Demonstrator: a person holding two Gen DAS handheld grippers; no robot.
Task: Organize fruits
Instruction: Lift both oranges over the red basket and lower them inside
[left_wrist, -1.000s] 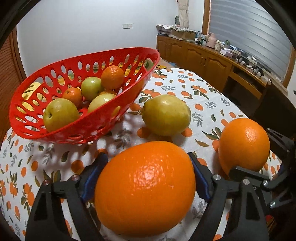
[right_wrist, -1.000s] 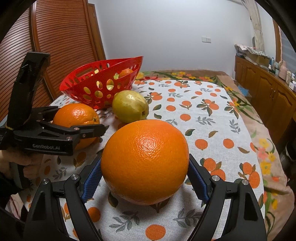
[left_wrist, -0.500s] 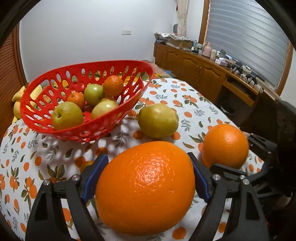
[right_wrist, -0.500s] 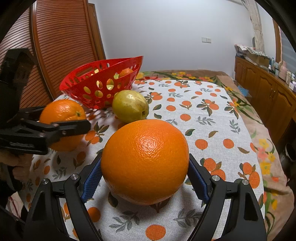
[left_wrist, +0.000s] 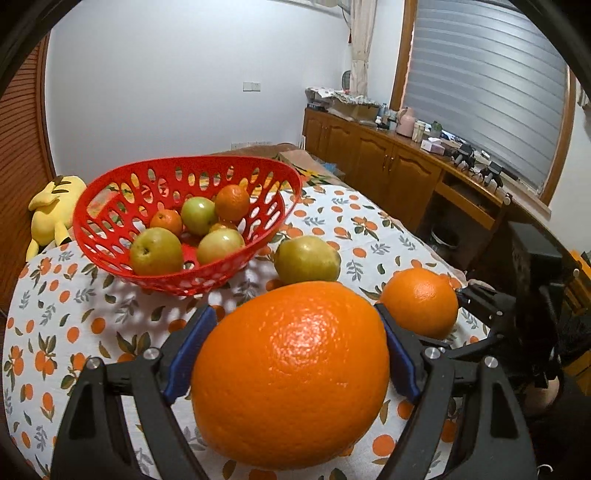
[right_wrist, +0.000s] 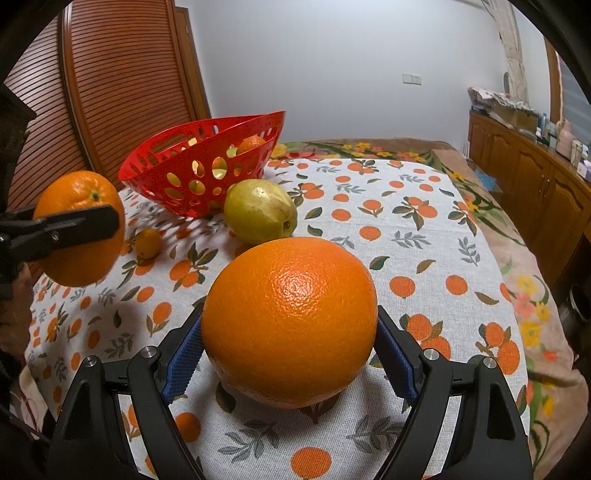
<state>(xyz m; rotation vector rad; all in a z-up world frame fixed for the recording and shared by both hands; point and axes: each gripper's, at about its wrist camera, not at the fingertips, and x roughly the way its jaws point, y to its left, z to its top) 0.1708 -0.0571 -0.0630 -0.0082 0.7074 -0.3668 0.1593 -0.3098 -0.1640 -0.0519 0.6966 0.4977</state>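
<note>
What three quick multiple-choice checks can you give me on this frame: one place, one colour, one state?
1. Where is the loose yellow-green fruit?
A) in the basket
B) on the tablecloth beside the basket
C) in a gripper

2. What colour is the basket?
A) blue
B) white
C) red

3. The left gripper is:
A) shut on an orange
B) open and empty
C) shut on the basket rim

Answers:
1. B, it lies on the cloth just outside the basket wall.
2. C, the perforated wall is red.
3. A, both jaws press the orange's sides.
</note>
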